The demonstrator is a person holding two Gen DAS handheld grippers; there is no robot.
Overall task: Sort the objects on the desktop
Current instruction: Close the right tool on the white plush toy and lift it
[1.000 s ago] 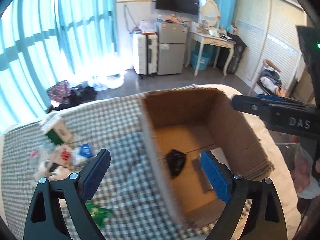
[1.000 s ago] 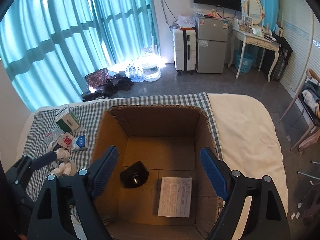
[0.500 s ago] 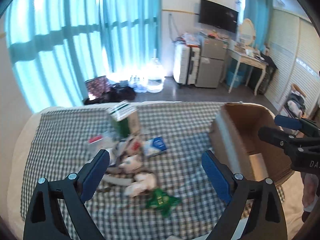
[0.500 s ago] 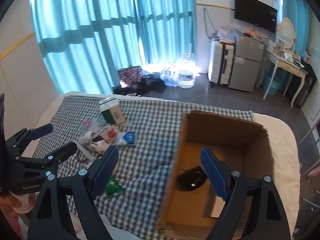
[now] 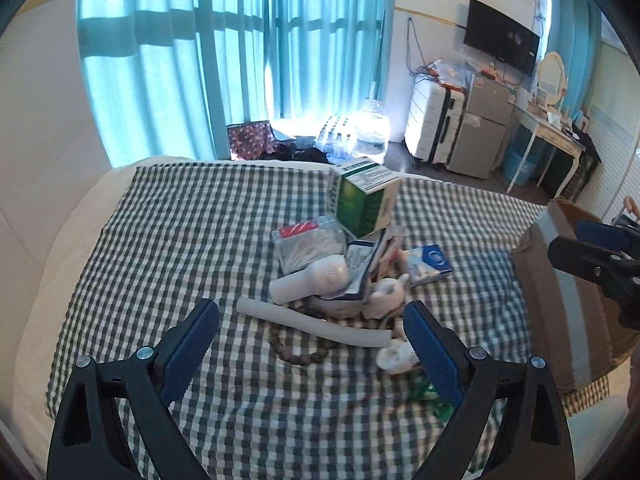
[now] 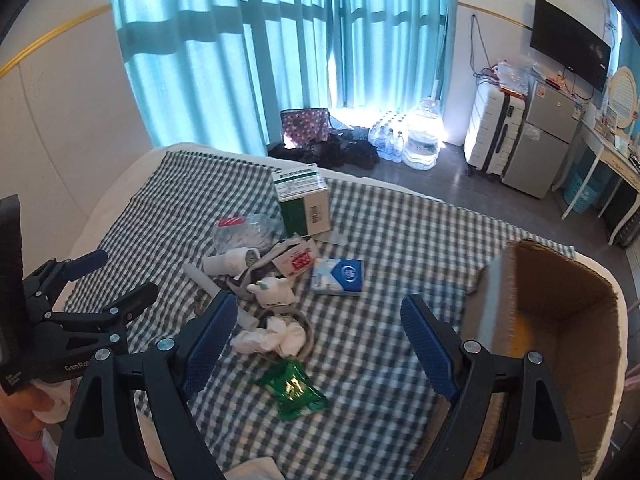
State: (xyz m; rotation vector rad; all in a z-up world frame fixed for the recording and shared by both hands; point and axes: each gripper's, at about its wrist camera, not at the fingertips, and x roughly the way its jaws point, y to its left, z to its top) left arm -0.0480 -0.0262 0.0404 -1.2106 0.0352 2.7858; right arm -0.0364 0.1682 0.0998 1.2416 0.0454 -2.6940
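Note:
A pile of small objects lies on the checked cloth: a green-and-white box, a clear packet, a white cylinder device, a long white tube, a bead bracelet, a white toy, a blue-white pack and a green sachet. My left gripper is open and empty, just above the tube. My right gripper is open and empty, above the sachet. The cardboard box stands at the right.
The cloth covers a white bed. Beyond it are teal curtains, water bottles, a white suitcase, a small fridge and a white desk. The right gripper shows at the left wrist view's right edge.
Both grippers have swung left, away from the cardboard box toward the pile of objects. The box has moved to the right edge of both views. Both stay open and empty.

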